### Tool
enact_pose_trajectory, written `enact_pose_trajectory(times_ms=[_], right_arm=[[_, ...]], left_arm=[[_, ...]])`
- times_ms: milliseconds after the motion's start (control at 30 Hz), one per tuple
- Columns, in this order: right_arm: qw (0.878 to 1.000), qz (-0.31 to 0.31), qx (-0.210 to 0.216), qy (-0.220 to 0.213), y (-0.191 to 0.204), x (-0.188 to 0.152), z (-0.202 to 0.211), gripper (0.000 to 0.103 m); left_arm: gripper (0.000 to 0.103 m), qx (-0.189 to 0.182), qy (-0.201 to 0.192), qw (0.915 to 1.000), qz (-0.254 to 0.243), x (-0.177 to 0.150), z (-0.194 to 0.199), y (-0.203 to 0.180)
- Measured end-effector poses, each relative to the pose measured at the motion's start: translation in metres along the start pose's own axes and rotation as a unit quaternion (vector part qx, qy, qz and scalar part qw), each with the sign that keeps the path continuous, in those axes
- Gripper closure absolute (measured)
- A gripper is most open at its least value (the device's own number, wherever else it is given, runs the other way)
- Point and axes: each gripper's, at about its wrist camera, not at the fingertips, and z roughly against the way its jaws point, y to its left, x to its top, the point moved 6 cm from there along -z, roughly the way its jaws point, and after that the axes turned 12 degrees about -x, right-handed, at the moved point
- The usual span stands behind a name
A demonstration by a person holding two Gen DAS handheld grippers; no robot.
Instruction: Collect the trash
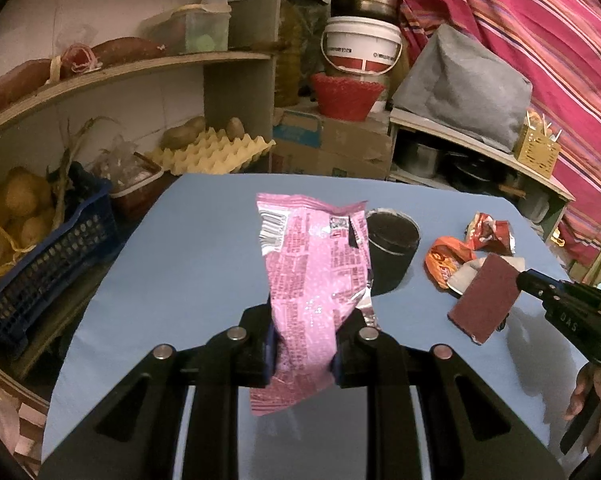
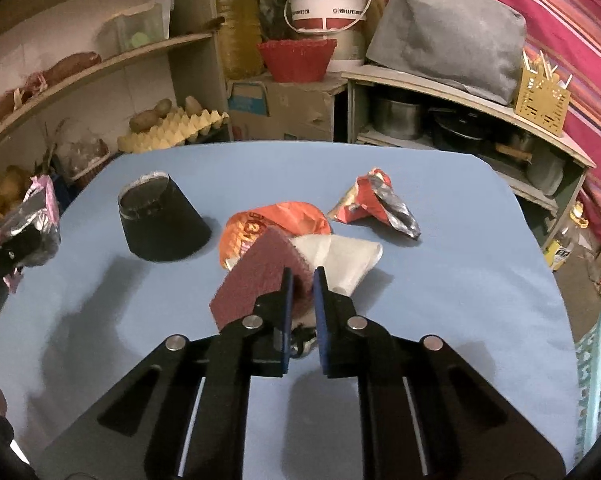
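On the blue worktop (image 2: 440,280), trash is being gathered with both grippers. A pink snack wrapper (image 1: 312,272) is being held upright in the left gripper (image 1: 306,332), its jaws narrowed onto the foil's lower half. A maroon scouring pad (image 2: 256,276) is being pinched at one corner by the right gripper (image 2: 300,280), whose jaws are drawn close together, and the pad is being carried tilted just above the surface.

The step in hand is judged to be lifting the pad clear. It would best be raised straight up with the grip kept firm, since only a corner is being held and the pad could swing or slip out.

Just behind the pad, a white paper scrap (image 2: 344,256) and an orange wrapper (image 2: 276,220) are lying, overlapping, and a crumpled red-and-silver wrapper (image 2: 376,204) is lying a little farther back; these are judged still to be collected. A dark cup (image 2: 160,224) is standing to the left, near the pink wrapper, and should be avoided. A turquoise basket (image 2: 600,368) is being seen at the right edge; whether it is the bin cannot be told.
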Motion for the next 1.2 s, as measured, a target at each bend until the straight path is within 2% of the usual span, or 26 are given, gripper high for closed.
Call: enact_pose_trajectory(times_ms=[133, 367, 467, 500, 600, 633, 667, 700, 733, 867, 1100, 1167, 1200], right_arm=[[0.999, -0.028, -0.010, 0.011, -0.021, -0.006, 0.007, 0.093], [0.995, -0.080, -0.052, 0.032, -0.089, -0.025, 0.022, 0.095], [0.993, -0.087, -0.070, 0.044, -0.114, -0.036, 0.022, 0.097], [0.992, -0.084, -0.082, 0.048, -0.123, -0.040, 0.021, 0.101], [0.992, -0.063, -0.092, 0.053, -0.138, -0.050, 0.021, 0.098], [0.993, -0.053, -0.086, 0.052, -0.138, -0.053, 0.021, 0.079], [0.994, -0.049, -0.082, 0.051, -0.138, -0.055, 0.021, 0.035], [0.995, -0.045, -0.077, 0.045, -0.137, -0.057, 0.022, 0.017], [0.996, -0.043, -0.073, 0.037, -0.134, -0.057, 0.024, 0.005], [0.998, -0.010, -0.060, 0.033, -0.111, -0.056, 0.018, 0.005], [0.994, 0.045, -0.086, 0.055, -0.074, -0.060, -0.014, 0.007], [0.995, 0.032, -0.071, 0.067, -0.074, -0.060, -0.019, 0.028], [0.995, 0.023, -0.064, 0.069, -0.076, -0.059, -0.021, 0.028]], left_arm=[[0.082, 0.003, 0.000, 1.0000, 0.000, 0.001, 0.000, 0.000], [0.082, -0.006, -0.001, 1.0000, 0.000, 0.003, -0.002, -0.006], [0.082, -0.011, -0.004, 0.9999, -0.006, 0.004, -0.002, -0.012], [0.082, -0.012, -0.004, 0.9999, -0.007, 0.004, -0.002, -0.013], [0.082, -0.018, -0.005, 0.9998, -0.004, 0.004, -0.002, -0.020], [0.082, -0.021, -0.005, 0.9998, -0.003, 0.005, -0.002, -0.022], [0.082, -0.024, -0.005, 0.9997, -0.002, 0.005, -0.003, -0.024], [0.082, -0.025, -0.004, 0.9997, -0.001, 0.005, -0.004, -0.026], [0.082, -0.027, -0.004, 0.9996, -0.001, 0.005, -0.004, -0.028], [0.082, -0.030, -0.003, 0.9996, 0.000, 0.007, -0.008, -0.035], [0.082, -0.023, 0.003, 0.9996, -0.015, 0.004, -0.011, -0.046], [0.082, -0.018, 0.002, 0.9996, -0.021, 0.004, -0.011, -0.050], [0.082, -0.018, 0.002, 0.9996, -0.023, 0.005, -0.011, -0.053]])
